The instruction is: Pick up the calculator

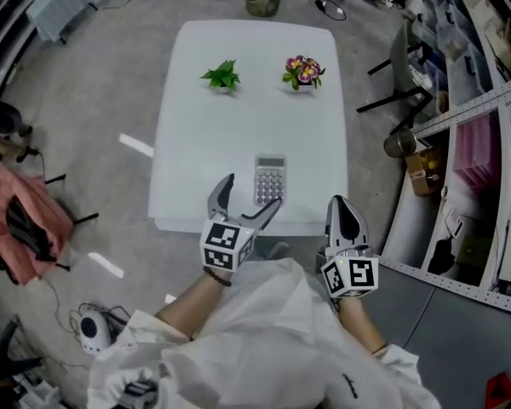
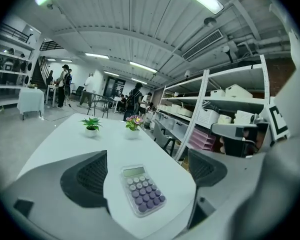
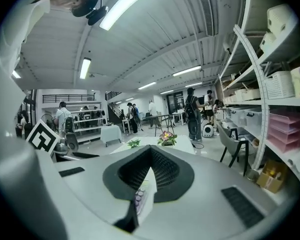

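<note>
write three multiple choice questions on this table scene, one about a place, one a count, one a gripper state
1. Where does the lilac-keyed rectangular calculator lie on the white rectangular table?
A. at the far edge
B. close to the near edge
C. hanging off the left side

2. How many small potted plants stand on the table?
A. two
B. one
C. four

3. How do the jaws of the left gripper stand?
A. shut on the calculator
B. shut on nothing
C. apart, gripping nothing

Answers:
1 B: the head view shows it just ahead of the jaws, by the near edge.
2 A: a green leafy plant and a pink-flowered plant stand at the far end.
3 C: the left gripper view shows both pads wide apart, with the calculator lying untouched beyond them.
</note>
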